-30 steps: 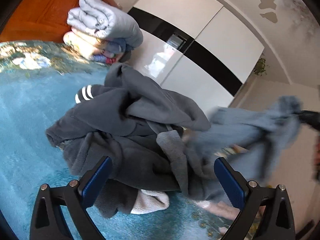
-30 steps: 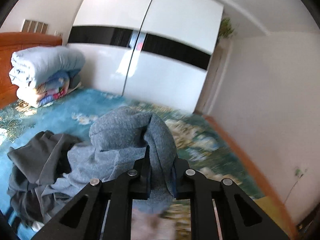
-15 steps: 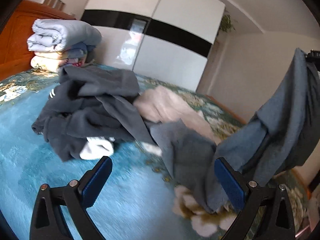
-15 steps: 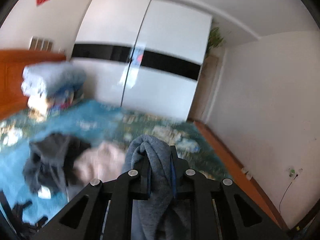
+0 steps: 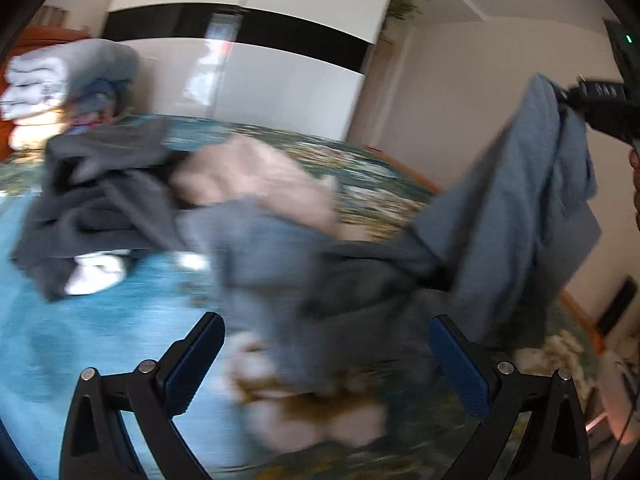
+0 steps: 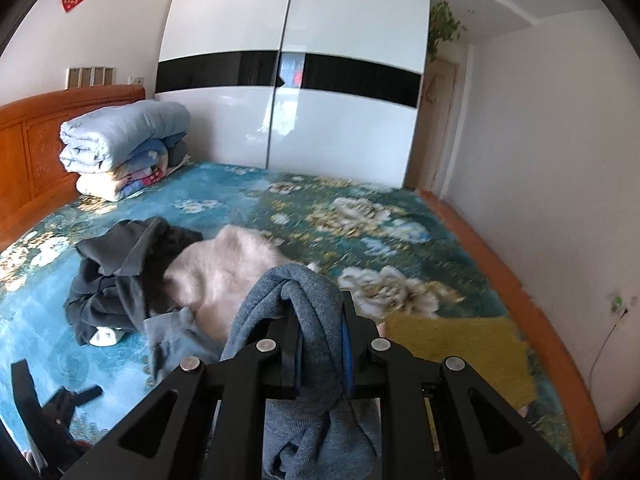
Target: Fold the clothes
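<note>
Pinching blue-grey garment: right gripper.

garments: 3 | folded quilts: 2 | grippers: 2

Floral bed, clothes pile, folded quilts

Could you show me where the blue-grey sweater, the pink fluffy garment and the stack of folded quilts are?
blue-grey sweater (image 6: 308, 296): right wrist view, on the bunched fold above the clamping fingers.
pink fluffy garment (image 6: 224, 268): right wrist view, on its middle, lying on the bed.
stack of folded quilts (image 6: 120, 132): right wrist view, on the top light-blue quilt.
</note>
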The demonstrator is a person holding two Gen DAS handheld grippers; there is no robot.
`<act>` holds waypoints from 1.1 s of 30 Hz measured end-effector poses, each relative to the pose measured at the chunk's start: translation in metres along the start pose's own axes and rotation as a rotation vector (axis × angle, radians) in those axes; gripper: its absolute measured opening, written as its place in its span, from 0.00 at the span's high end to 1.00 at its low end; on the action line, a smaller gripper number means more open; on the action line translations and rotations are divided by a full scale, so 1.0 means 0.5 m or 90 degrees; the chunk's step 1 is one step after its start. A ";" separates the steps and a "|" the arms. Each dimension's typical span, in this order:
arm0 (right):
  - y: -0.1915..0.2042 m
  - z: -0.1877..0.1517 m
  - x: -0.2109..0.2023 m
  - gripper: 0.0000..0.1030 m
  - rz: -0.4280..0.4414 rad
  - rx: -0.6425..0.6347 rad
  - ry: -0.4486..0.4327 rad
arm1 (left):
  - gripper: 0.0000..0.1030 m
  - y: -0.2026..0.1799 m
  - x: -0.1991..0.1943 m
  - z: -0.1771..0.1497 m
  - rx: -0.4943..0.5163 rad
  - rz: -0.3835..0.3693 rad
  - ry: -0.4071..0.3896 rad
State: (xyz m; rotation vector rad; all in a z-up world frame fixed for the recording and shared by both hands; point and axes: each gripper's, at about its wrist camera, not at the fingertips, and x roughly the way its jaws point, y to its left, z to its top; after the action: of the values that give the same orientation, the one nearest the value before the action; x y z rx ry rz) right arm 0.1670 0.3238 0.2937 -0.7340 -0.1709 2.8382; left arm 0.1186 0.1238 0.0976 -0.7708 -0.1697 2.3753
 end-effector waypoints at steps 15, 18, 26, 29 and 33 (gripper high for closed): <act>-0.158 -0.040 -0.025 0.85 -0.046 0.045 0.013 | 0.84 -0.205 0.203 -0.017 0.145 -0.046 0.085; -0.166 -0.045 -0.046 0.85 -0.042 0.053 0.009 | 0.93 -0.186 0.152 0.000 0.138 -0.031 0.052; -0.120 -0.048 -0.139 0.85 0.037 0.050 -0.031 | 0.94 -0.045 -0.182 0.128 0.162 0.068 -0.132; -0.053 -0.040 -0.193 0.85 0.114 0.026 -0.065 | 0.94 0.011 -0.343 0.154 0.165 0.124 -0.190; 0.037 -0.029 -0.266 0.86 0.217 -0.006 -0.109 | 0.94 0.070 -0.542 0.165 0.173 0.218 -0.257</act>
State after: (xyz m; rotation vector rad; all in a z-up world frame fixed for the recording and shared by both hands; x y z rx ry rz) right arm 0.2848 0.2765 0.3400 -0.5679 -0.0904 3.2281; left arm 0.2244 -0.0618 0.2866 -0.1966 0.1294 2.7804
